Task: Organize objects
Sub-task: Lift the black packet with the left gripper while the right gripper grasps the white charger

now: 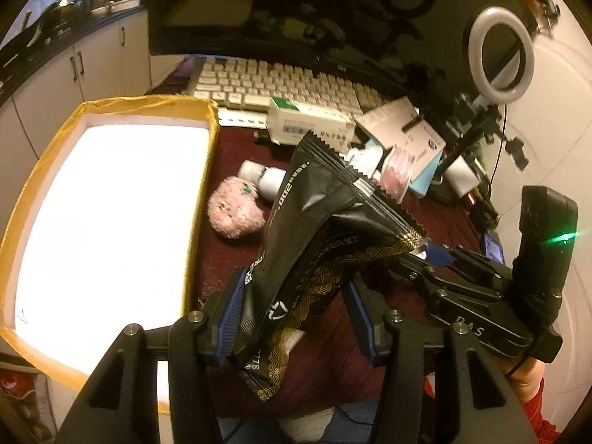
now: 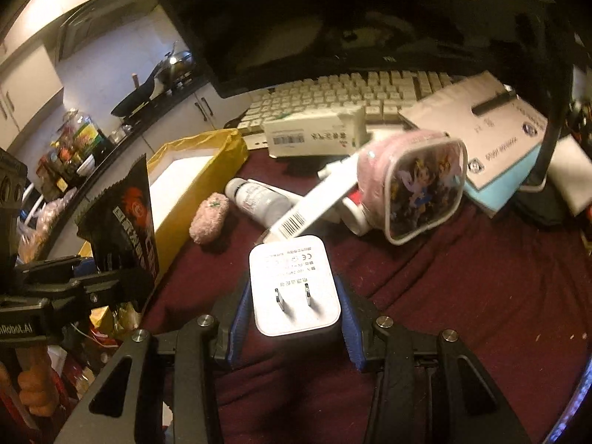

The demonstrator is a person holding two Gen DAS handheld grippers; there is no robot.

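My left gripper (image 1: 296, 318) is shut on a black foil pouch with gold trim (image 1: 325, 229) and holds it above the dark red cloth, right of the yellow-rimmed white box (image 1: 199, 199). The pouch also shows in the right wrist view (image 2: 125, 218). My right gripper (image 2: 292, 322) is shut on a white power adapter (image 2: 292, 285), prongs facing the camera. In the left wrist view the right gripper (image 1: 436, 255) touches the pouch's right corner.
On the cloth lie a pink fuzzy ball (image 2: 209, 218), a white bottle (image 2: 259, 199), a pink cartoon case (image 2: 418, 185), a long white box (image 2: 314, 131) and envelopes (image 2: 492, 129). A keyboard (image 2: 351, 92), monitor and ring light (image 1: 501, 55) stand behind.
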